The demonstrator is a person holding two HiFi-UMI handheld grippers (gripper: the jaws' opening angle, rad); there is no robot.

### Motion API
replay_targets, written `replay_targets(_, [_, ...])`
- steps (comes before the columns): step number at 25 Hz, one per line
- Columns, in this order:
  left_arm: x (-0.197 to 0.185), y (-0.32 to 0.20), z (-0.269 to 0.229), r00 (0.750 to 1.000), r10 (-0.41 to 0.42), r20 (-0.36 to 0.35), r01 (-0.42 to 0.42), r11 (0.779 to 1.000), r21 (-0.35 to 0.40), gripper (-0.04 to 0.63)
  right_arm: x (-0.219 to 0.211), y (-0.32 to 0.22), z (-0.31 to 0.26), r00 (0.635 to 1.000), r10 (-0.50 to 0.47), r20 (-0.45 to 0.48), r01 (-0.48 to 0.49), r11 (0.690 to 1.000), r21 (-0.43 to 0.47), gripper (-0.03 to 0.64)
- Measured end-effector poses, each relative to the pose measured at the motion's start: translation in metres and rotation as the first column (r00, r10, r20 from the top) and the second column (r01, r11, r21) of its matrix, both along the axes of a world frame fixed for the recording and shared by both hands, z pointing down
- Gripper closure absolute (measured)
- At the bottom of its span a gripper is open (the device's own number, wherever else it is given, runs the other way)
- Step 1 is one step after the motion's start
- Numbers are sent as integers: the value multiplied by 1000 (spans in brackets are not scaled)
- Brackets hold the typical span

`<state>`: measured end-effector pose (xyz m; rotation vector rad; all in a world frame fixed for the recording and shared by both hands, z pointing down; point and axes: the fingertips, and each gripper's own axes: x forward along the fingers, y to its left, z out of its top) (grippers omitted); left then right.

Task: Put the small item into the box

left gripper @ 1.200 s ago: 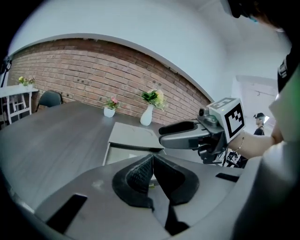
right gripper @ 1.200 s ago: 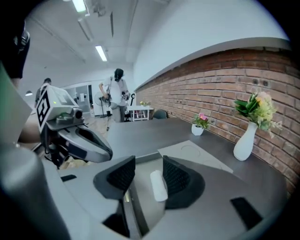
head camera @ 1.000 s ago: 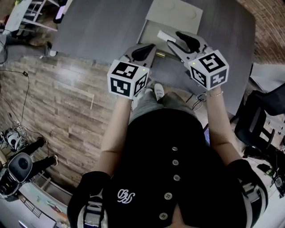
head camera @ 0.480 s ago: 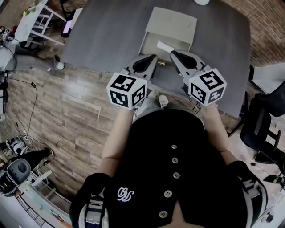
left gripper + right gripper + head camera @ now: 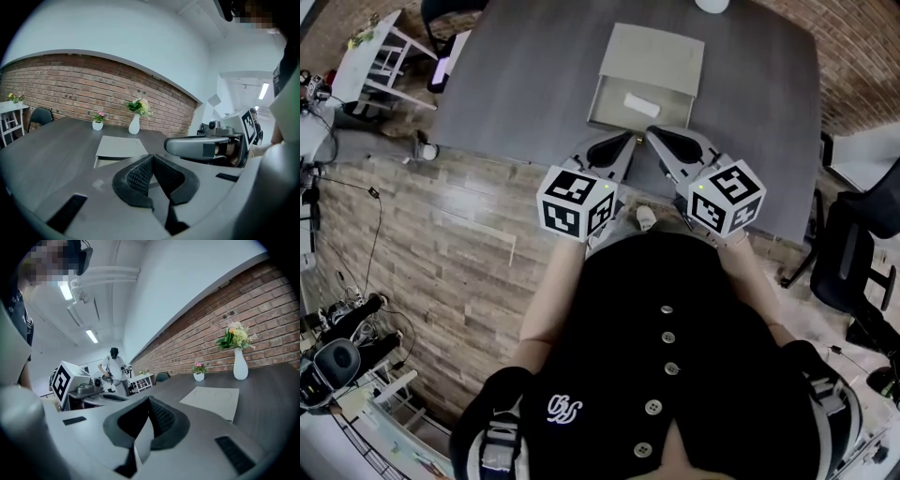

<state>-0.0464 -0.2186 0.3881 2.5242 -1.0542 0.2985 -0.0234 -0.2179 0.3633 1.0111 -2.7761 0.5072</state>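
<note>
Box [image 5: 675, 108] sits open on the grey table [image 5: 516, 66]. The small item [image 5: 636, 101] lies inside it, long side going left to right. It is just ahead of both grippers, between them. The left gripper [image 5: 617, 145] and right gripper [image 5: 664, 141] are pinched closed and hold nothing. The job looks done.

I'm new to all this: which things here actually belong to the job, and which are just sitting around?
Part of the job:
- box, open
- small white item, lying inside the box
- left gripper and right gripper, fingers closed on nothing

Just lying about:
- white vase with flowers
- small flower pot
- black chair
</note>
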Motion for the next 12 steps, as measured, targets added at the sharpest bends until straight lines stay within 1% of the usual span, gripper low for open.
replay_targets(7, [1,3,4,1000,-7,-4,7,1000,-9,581,4,6,8,1000,8,16,-8,999,-33,617])
replay_targets(12, [2,7,8,1000,-8,-8,8,1000,-22,581,4,9,8,1000,6,11,-5,1000,-20,617])
